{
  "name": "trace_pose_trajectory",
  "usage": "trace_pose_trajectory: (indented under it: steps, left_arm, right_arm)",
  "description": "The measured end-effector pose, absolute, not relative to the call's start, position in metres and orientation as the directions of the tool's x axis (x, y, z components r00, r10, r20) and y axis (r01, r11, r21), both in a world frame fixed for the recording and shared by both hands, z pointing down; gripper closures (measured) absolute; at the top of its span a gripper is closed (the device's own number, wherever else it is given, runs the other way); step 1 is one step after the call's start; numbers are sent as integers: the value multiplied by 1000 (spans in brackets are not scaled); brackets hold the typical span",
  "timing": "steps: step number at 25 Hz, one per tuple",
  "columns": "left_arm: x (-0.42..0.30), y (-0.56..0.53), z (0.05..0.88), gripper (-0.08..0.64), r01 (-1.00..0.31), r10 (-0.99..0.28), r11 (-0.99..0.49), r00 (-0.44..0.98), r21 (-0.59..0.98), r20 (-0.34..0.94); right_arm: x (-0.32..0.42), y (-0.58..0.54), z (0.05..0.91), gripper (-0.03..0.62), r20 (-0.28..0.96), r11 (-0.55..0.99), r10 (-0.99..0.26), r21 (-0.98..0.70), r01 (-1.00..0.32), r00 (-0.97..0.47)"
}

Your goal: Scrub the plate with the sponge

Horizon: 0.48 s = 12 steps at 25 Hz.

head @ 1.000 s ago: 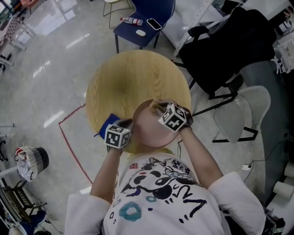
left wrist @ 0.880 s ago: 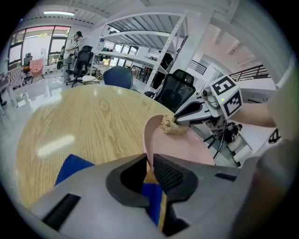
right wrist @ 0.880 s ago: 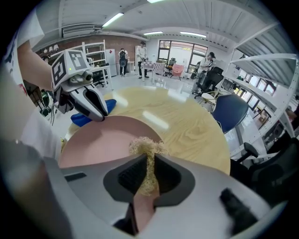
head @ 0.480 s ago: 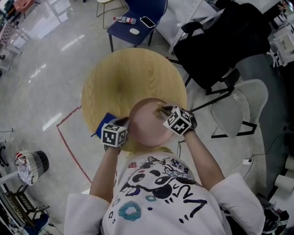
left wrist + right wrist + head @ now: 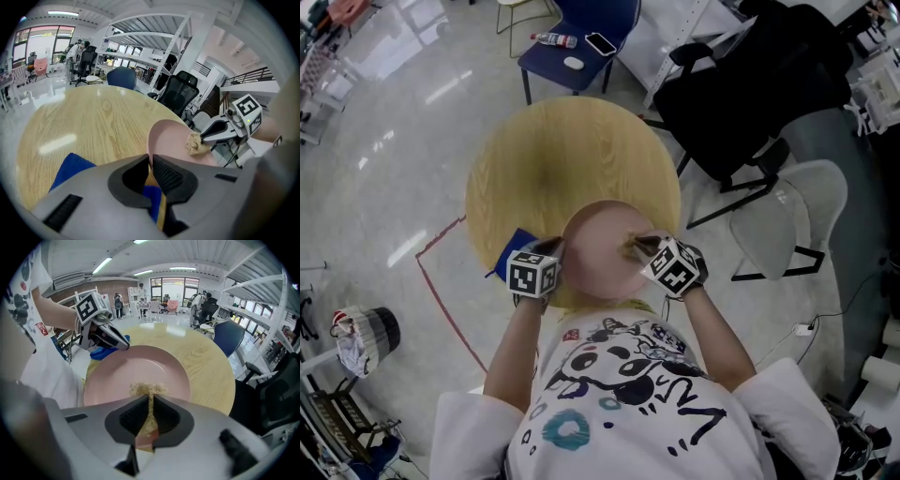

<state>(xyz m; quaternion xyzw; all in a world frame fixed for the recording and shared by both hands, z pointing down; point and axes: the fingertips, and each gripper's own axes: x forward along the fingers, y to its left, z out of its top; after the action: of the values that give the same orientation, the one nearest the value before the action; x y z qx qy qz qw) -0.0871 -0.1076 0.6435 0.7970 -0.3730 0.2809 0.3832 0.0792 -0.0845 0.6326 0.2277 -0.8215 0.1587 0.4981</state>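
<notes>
Shifted since a second ago: right tool [image 5: 639,246], off the 1 o'clock side of the plate [image 5: 598,258] and down toward its 3–4 o'clock rim, sponge [image 5: 630,247] carried along. Left tool [image 5: 560,251] at much the same spot, plate's 9 o'clock rim. Whole head view nudged slightly as well.

Left tool: jaws closing, gap tight, pink plate rim wedged between the pads. Gripping plate by its edge.

Right tool: jaws closing too, tan sponge pinched between the pads and squashed thin. Frayed end sticking out past the tips, pressed against plate's inner face on the 3–4 o'clock side.

Plate: at 6 o'clock edge of the round wooden desk [image 5: 572,150], directly in front of the person, held between both tools. Can't tell whether flat on the desk or lifted a little.

Blue cloth [image 5: 508,255]: on desk at 7–8 o'clock edge, just beside left tool, partly under it.

Around the desk: blue chair [image 5: 581,19] at 12 o'clock with bottle [image 5: 553,40] and phone [image 5: 602,44] on the seat; black chair [image 5: 750,94] at 2 o'clock; red tape line [image 5: 447,309] on the floor at 8 o'clock.
</notes>
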Motion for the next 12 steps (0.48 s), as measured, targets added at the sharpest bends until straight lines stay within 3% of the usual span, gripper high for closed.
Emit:
trace_pose_trajectory:
  steps: [12]
  left_arm:
    - [-87,-110,643,525,-827,-397,-406,543,389,740]
  right_arm:
    - [48,-23,631,551,873,877,-77,-171,-450,-482]
